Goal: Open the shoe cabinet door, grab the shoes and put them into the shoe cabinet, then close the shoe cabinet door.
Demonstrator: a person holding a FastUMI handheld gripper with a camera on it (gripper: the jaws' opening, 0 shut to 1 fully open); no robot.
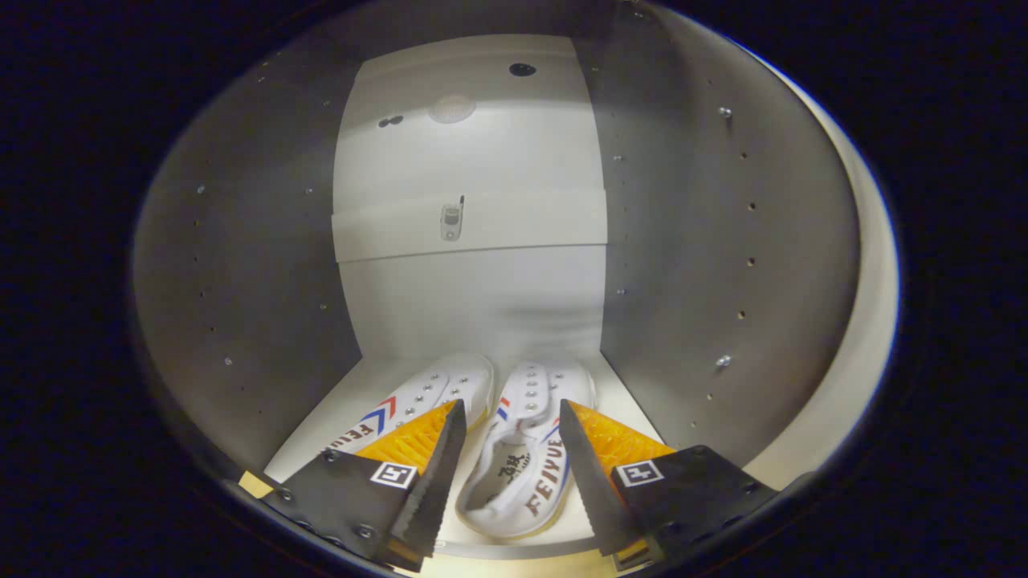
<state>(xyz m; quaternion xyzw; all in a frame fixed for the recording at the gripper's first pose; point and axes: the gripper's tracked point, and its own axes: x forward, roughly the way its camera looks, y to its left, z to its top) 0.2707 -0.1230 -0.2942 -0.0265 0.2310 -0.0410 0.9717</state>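
I am looking into the shoe cabinet, and its pale floor (333,405) holds a pair of white canvas shoes with red and blue stripes. The right shoe (522,474) lies between my fingers, heel toward me and toe toward the back wall. A thin strip of floor shows between it and the left finger. The left shoe (418,397) lies beside it, partly hidden behind my left finger. My gripper (511,407) is open just above the shoes, and neither finger presses on one.
Grey side walls with rows of peg holes stand close on the left (257,305) and right (707,281). A white back wall (474,305) carries a horizontal rail with a small metal fitting (451,222). The cabinet's cream front edge (859,353) curves past on the right.
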